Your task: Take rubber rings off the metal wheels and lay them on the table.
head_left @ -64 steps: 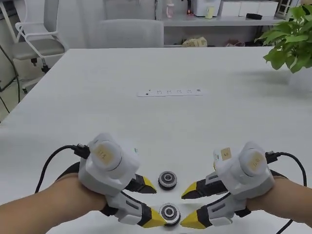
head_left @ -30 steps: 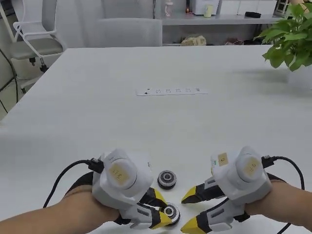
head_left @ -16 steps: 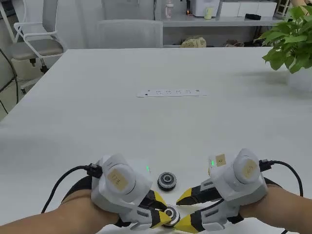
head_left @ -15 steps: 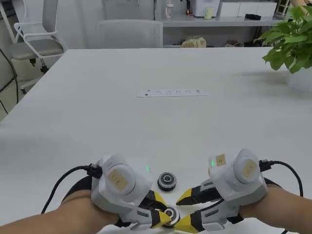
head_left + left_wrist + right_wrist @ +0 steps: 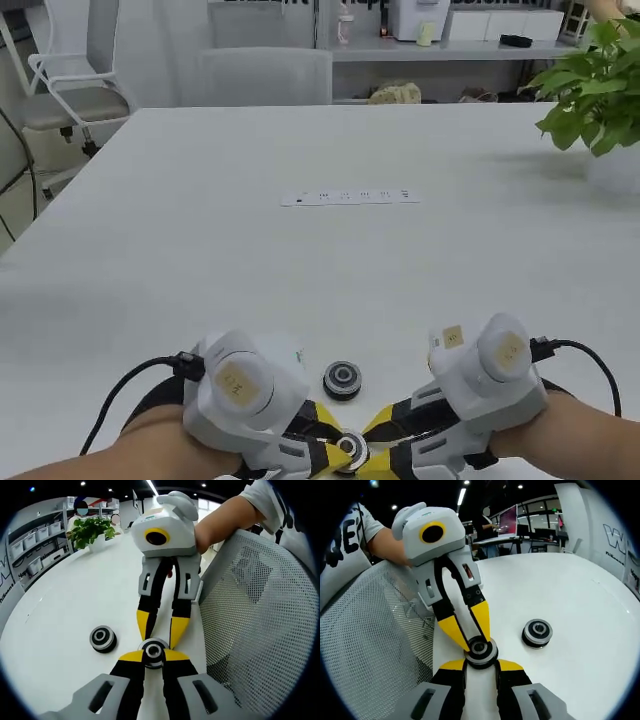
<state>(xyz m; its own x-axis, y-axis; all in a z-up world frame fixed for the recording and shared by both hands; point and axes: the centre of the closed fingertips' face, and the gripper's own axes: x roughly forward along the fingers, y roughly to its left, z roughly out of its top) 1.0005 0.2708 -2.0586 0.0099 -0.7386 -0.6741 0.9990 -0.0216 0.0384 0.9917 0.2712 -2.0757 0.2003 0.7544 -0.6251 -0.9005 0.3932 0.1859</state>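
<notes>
Two small metal wheels with black rubber rings are at the table's near edge. My left gripper (image 5: pixel 154 655) is shut on the near wheel (image 5: pixel 152 651), its yellow tips pressed to either side. From the opposite side my right gripper (image 5: pixel 480 664) is also shut on this wheel (image 5: pixel 480 651), tips against the black ring. In the head view both grippers meet at the wheel (image 5: pixel 349 446), the left gripper (image 5: pixel 333 452) from the left and the right gripper (image 5: pixel 372 448) from the right. The far wheel (image 5: pixel 342 380) lies flat and untouched just beyond them.
A white power strip (image 5: pixel 348 197) lies mid-table. A potted plant (image 5: pixel 590 75) stands at the far right. A mesh chair back (image 5: pixel 255 610) is close behind the table's near edge. White chairs (image 5: pixel 265 75) stand at the far side.
My right gripper has moved left and closed its jaws on the near wheel, which the left gripper still holds. The far wheel has not moved.
</notes>
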